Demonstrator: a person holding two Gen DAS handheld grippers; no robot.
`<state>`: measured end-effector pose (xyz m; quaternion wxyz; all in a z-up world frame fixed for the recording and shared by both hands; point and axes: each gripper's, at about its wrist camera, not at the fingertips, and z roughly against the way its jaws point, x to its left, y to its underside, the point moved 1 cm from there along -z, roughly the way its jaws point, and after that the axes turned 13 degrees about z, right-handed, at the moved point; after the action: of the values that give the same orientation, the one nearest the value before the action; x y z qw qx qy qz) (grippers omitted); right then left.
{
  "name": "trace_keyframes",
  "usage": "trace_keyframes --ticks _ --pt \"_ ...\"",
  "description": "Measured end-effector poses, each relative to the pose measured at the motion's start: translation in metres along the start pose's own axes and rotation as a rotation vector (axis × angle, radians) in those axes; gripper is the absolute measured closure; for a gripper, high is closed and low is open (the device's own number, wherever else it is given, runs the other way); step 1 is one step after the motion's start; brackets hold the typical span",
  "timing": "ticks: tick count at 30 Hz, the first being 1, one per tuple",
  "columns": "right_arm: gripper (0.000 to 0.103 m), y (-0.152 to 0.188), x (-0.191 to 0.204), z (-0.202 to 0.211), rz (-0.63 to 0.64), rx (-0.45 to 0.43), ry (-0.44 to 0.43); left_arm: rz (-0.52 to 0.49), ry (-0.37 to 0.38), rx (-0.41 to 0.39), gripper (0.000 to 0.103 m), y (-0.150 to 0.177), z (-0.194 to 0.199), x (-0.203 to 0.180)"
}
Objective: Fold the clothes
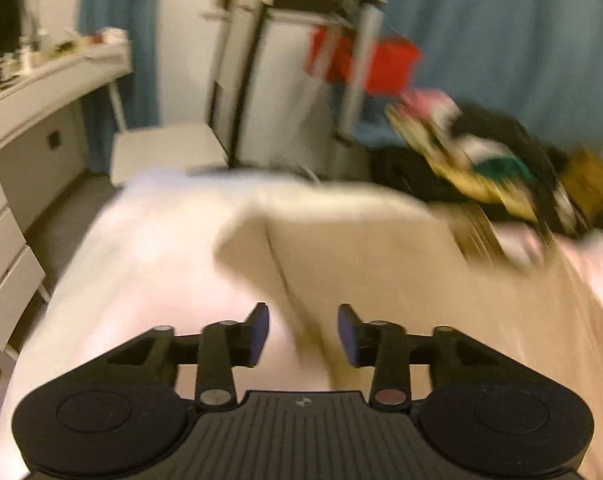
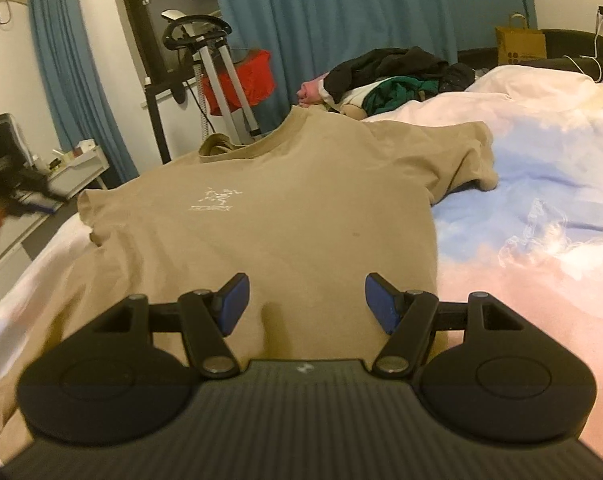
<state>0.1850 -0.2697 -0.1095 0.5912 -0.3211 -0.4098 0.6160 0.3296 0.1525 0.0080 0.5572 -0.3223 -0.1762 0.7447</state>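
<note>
A tan T-shirt (image 2: 285,216) with a small white chest logo lies spread flat, front up, on the bed, collar at the far end and sleeves out to both sides. My right gripper (image 2: 306,302) is open and empty, just above the shirt's near hem area. In the blurred left wrist view the same shirt (image 1: 365,256) lies ahead, its left sleeve and side edge near the gripper. My left gripper (image 1: 303,334) is open and empty over the shirt's left edge.
The bed cover (image 2: 533,216) is pink, white and blue. A pile of dark and coloured clothes (image 2: 397,76) lies at the far end of the bed. A white desk with drawers (image 1: 25,128) stands left, an exercise machine (image 2: 217,68) and blue curtains behind.
</note>
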Motion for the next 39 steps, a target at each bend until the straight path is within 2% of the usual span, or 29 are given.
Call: trace_keyframes --ticks 3,5,7,9,12,13,16,18,19,21,23,25,28,30,31,32,33,34,35,39 --pt "0.036 0.000 0.006 0.011 0.015 -0.005 0.004 -0.014 0.055 0.129 0.054 0.062 0.040 0.009" --pt "0.036 0.000 0.009 0.018 0.026 -0.008 0.007 -0.044 0.036 0.233 0.054 0.102 0.053 0.011" --pt "0.036 0.001 0.013 0.030 0.046 -0.006 0.018 -0.071 0.002 0.301 0.054 0.133 0.061 0.018" --pt "0.036 0.004 0.015 0.046 0.066 0.006 0.035 -0.118 -0.039 0.323 0.053 0.154 0.067 0.021" --pt "0.036 0.010 0.006 0.076 0.022 0.063 0.036 -0.177 -0.073 0.336 0.052 0.176 0.080 0.026" --pt "0.036 0.013 -0.001 0.085 -0.025 0.098 0.009 -0.185 -0.077 0.333 0.050 0.179 0.085 0.028" --pt "0.036 0.024 -0.024 0.118 -0.160 0.185 -0.039 -0.235 -0.081 0.317 0.042 0.185 0.098 0.029" --pt "0.036 0.035 -0.033 0.134 -0.208 0.252 -0.032 -0.266 -0.071 0.331 0.029 0.190 0.101 0.031" --pt "0.036 0.042 -0.034 0.137 -0.224 0.297 -0.053 -0.282 -0.065 0.342 0.027 0.194 0.102 0.032" --pt "0.036 0.055 -0.037 0.140 -0.273 0.382 -0.072 -0.302 -0.053 0.363 0.028 0.199 0.100 0.033" --pt "0.040 0.063 -0.039 0.136 -0.335 0.434 -0.085 -0.314 -0.072 0.350 0.028 0.203 0.099 0.035" --pt "0.041 0.072 -0.037 0.127 -0.387 0.492 -0.103 -0.334 -0.071 0.345 0.030 0.206 0.101 0.038" --pt "0.047 0.086 -0.018 0.109 -0.370 0.594 -0.119 -0.340 -0.039 0.329 0.047 0.204 0.112 0.045" --pt "0.050 0.083 0.000 0.104 -0.258 0.619 -0.094 -0.337 -0.029 0.312 0.075 0.201 0.122 0.051" --pt "0.062 0.081 0.006 0.103 -0.214 0.631 -0.087 -0.329 -0.018 0.305 0.080 0.198 0.126 0.055" --pt "0.079 0.078 0.010 0.103 -0.181 0.638 -0.085 -0.308 -0.001 0.298 0.089 0.195 0.132 0.059" --pt "0.087 0.075 0.012 0.105 -0.166 0.638 -0.088 -0.283 0.019 0.291 0.094 0.190 0.138 0.063" --pt "0.094 0.071 0.012 0.110 -0.156 0.632 -0.090 -0.257 0.038 0.284 0.095 0.186 0.145 0.068" --pt "0.096 0.067 0.012 0.115 -0.147 0.623 -0.093 -0.221 0.067 0.280 0.096 0.183 0.151 0.068" --pt "0.097 0.039 0.001 0.143 -0.125 0.550 -0.096 -0.049 0.200 0.277 0.098 0.169 0.173 0.067"
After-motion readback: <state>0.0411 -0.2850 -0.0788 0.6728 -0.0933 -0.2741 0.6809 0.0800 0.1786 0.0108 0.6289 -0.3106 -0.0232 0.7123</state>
